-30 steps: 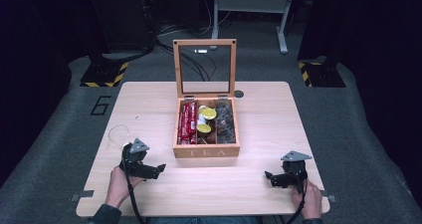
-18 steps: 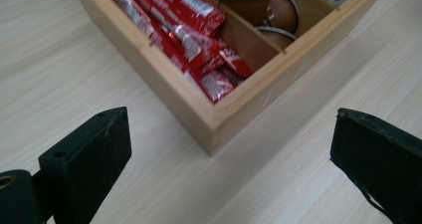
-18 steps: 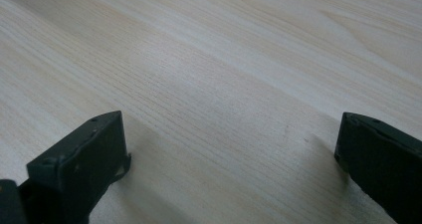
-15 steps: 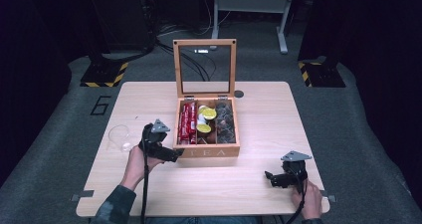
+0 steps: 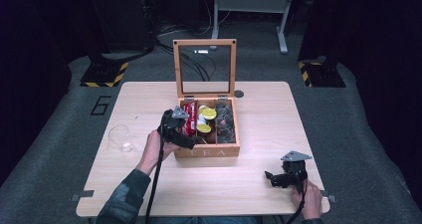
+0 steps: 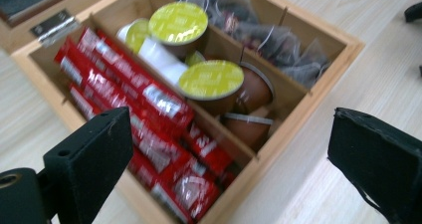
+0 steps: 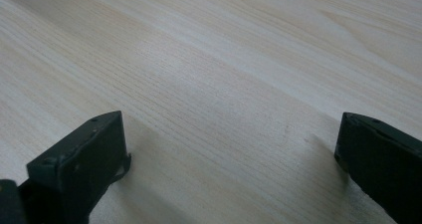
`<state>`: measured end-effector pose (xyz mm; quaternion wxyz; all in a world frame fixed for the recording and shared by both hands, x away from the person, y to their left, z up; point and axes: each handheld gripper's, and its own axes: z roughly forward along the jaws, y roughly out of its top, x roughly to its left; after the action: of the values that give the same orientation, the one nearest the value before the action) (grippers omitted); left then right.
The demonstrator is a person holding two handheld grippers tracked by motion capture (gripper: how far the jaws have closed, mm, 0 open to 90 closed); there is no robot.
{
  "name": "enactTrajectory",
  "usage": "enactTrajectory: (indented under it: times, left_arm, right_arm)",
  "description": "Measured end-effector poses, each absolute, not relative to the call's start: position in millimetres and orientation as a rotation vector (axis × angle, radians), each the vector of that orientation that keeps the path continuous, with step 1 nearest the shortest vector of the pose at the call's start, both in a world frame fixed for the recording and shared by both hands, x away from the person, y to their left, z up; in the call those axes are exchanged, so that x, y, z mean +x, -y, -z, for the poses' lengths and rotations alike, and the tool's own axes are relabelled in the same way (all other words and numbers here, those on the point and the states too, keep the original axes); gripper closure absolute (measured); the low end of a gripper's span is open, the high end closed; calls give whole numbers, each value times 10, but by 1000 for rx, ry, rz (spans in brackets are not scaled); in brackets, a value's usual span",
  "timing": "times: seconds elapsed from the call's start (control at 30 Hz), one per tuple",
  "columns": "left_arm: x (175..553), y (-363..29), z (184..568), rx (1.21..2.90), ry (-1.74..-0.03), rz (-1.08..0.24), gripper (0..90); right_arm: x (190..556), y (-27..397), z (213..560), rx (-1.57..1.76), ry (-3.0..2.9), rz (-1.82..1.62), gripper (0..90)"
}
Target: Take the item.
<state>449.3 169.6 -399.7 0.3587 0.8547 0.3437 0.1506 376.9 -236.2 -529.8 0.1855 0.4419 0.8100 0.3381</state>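
Left gripper view looks down into the tea box (image 6: 318,79), a light wooden box split by thin dividers into three long compartments. One compartment is packed with shiny red sachets (image 6: 149,134); the middle one holds capsules (image 6: 211,79), two with yellow-green foil lids facing up, some brown ones and a white one on its side; the third holds dark, translucent tea bags (image 6: 278,45) with thin strings. From the high view the box stands near the middle of the desk (image 5: 278,114), its glass-paned lid (image 5: 204,67) upright at the back and the word TEA on its front wall. A clear glass (image 5: 121,137) stands on the desk to the left of the box, well apart from it.

Half a second ago the left gripper (image 5: 191,142) was at the box's left front corner; now it has moved further over that corner, above the red sachets. A second ago it was low on the desk, close to the person. The right gripper (image 5: 272,179) has not moved.

The left hand (image 5: 159,147) reaches forward with the forearm stretched up the desk, the gripper pointing right and down into the box, jaws spread wide and empty. The right hand (image 5: 308,199) rests at the desk's near right edge, its gripper low over bare wood, jaws likewise wide apart and holding nothing.
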Motion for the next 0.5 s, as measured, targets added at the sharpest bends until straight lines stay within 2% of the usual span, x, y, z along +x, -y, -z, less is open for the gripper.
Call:
enactTrajectory:
  times: [0.5]
  left_arm:
    - [4835,-1101,3996,2262,-759,-360,97]
  right_arm:
    - [3769,2363,5299,1242,-2281,-953,0]
